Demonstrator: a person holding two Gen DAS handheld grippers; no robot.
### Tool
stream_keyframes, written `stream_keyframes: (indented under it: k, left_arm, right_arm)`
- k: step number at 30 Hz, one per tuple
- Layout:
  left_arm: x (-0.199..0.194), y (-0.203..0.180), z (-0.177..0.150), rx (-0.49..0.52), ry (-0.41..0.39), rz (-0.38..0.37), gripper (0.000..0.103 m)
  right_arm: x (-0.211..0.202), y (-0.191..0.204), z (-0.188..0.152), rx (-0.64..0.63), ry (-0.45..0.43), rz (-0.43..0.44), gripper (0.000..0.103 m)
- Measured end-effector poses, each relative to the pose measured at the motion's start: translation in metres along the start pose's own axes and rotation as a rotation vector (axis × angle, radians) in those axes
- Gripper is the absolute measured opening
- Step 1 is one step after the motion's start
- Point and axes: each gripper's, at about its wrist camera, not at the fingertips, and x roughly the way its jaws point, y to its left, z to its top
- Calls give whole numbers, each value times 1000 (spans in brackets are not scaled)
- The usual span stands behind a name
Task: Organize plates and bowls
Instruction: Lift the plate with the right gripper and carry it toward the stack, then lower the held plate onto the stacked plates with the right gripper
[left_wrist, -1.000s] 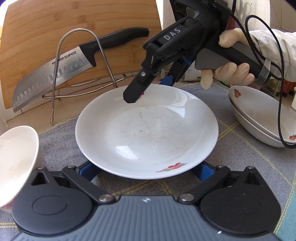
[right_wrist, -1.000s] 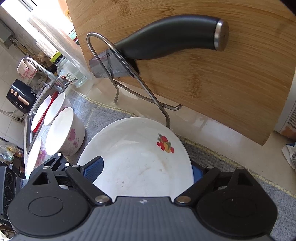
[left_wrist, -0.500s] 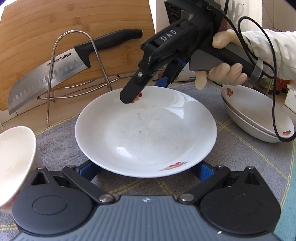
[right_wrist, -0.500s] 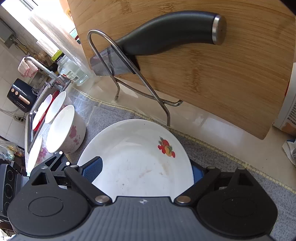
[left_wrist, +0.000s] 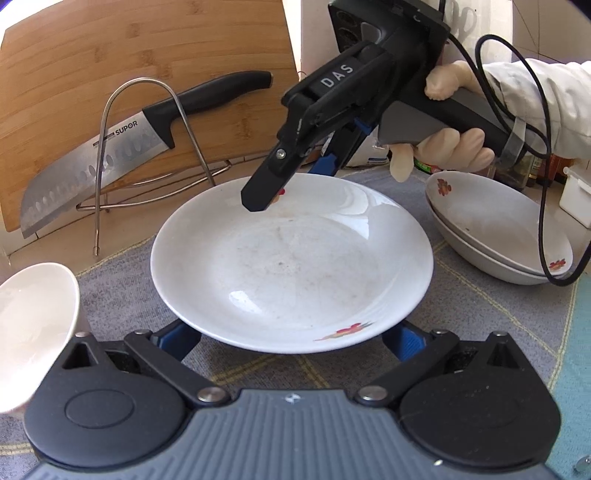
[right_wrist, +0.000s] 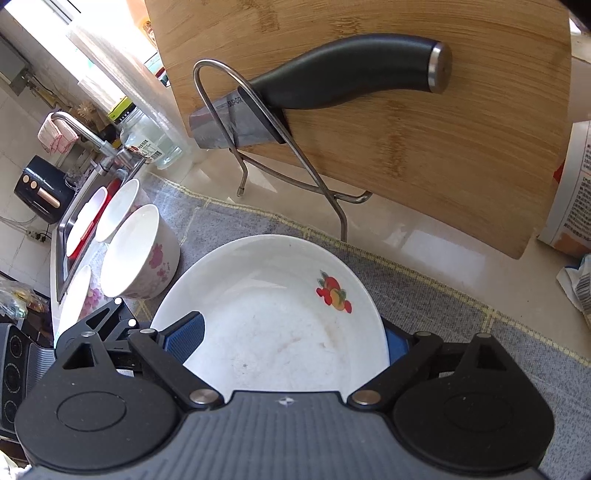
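Left wrist view: we see white plate on grey mat atop tabletop, our left gripper jaws apart under near rim; right gripper jaws apart astride far rim, stacked bowls nearby.

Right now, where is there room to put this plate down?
Bare grey mat lies between the plate and the stacked dishes. Bare counter runs below the cutting board. It is crowded by the bowls near the sink.
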Motion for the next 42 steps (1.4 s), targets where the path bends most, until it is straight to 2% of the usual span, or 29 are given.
stream_keyframes:
  k: [23, 33, 42]
  left_arm:
    - [-47, -37, 1, 48, 2, -14, 102]
    - [-57, -61, 7, 90, 3, -37, 102]
    - [-55, -87, 17, 151, -4, -98, 102]
  right_arm:
    - [-49, 47, -51, 10, -66, -21, 98]
    - [-73, 52, -80, 30, -105, -45, 98]
    - [-104, 39, -112, 88, -157, -90, 98]
